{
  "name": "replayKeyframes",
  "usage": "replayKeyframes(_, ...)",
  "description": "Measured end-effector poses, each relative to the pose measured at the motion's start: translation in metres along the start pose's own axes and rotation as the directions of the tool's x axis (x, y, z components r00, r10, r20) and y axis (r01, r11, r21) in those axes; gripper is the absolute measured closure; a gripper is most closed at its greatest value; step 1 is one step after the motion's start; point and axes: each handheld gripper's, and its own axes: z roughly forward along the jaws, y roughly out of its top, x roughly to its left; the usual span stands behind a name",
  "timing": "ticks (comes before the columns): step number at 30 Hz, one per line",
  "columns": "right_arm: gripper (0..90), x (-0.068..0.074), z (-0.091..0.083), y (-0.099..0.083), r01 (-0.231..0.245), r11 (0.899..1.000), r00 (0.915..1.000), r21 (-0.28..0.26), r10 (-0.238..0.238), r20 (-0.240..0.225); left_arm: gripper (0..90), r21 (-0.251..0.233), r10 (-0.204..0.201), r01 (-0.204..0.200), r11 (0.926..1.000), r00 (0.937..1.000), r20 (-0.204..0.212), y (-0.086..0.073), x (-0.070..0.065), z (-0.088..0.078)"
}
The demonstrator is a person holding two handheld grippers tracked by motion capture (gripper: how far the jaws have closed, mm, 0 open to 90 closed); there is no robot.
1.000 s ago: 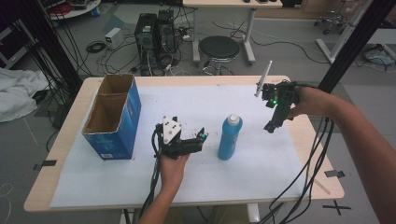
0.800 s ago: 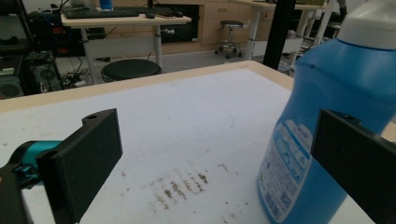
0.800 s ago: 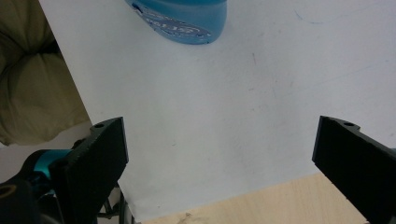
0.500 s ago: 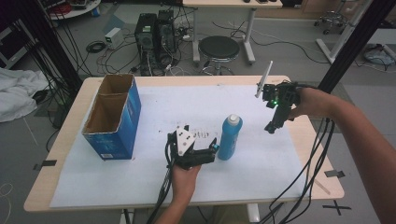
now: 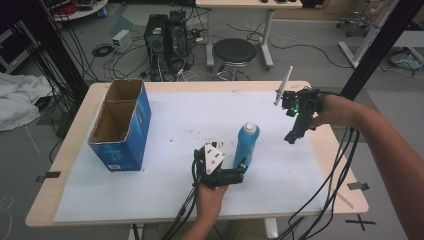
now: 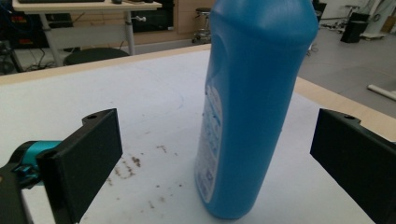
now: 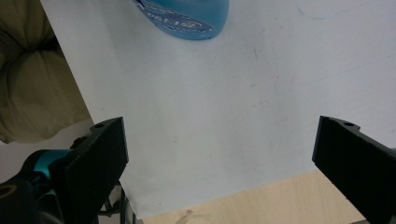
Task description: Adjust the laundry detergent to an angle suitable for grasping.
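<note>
Tongs first: your left tongs (image 5: pixel 242 171) stand spread wide and low on the counter, jaws on either side of the tall blue plastic bottle (image 6: pixel 252 107) without touching it. That bottle stands upright on the white sheet (image 5: pixel 175 135) near the counter's middle, its white cap (image 5: pixel 249 127) on top. Your right tongs (image 5: pixel 291 136) hang raised toward 3 o'clock of the bottle, well apart from it, jaws spread with nothing between them. Toward 9 o'clock sits the open blue cardboard box (image 5: pixel 122 125), upright near the edge of the wooden counter (image 5: pixel 65 160).
</note>
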Motion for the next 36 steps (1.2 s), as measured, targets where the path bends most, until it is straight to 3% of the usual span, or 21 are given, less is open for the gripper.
replayKeyframes(15, 2.4, 0.001, 0.000, -0.003, -0.006, 1.000, 1.0000, -0.002, 0.006, 0.001, 2.1, 0.017, 0.001, -0.001, 0.9999, 0.9997, 0.023, -0.002, -0.012, 0.021)
replayKeyframes(19, 2.4, 0.000, 0.001, -0.004, -0.003, 1.000, 1.0000, -0.003, 0.003, 0.000, 2.1, 0.018, -0.012, 0.012, 0.9998, 0.9998, 0.016, -0.001, -0.012, 0.028)
replayKeyframes(26, 2.4, -0.001, 0.001, -0.005, -0.003, 1.000, 1.0000, -0.004, 0.003, -0.005, 2.1, 0.030, 0.002, -0.002, 0.9996, 1.0000, 0.000, 0.000, -0.010, 0.039)
replayKeyframes(36, 2.4, -0.002, 0.001, -0.006, -0.003, 1.000, 1.0000, -0.005, 0.003, -0.007, 2.1, 0.027, -0.021, 0.021, 0.9994, 0.9996, 0.020, 0.001, -0.009, 0.054)
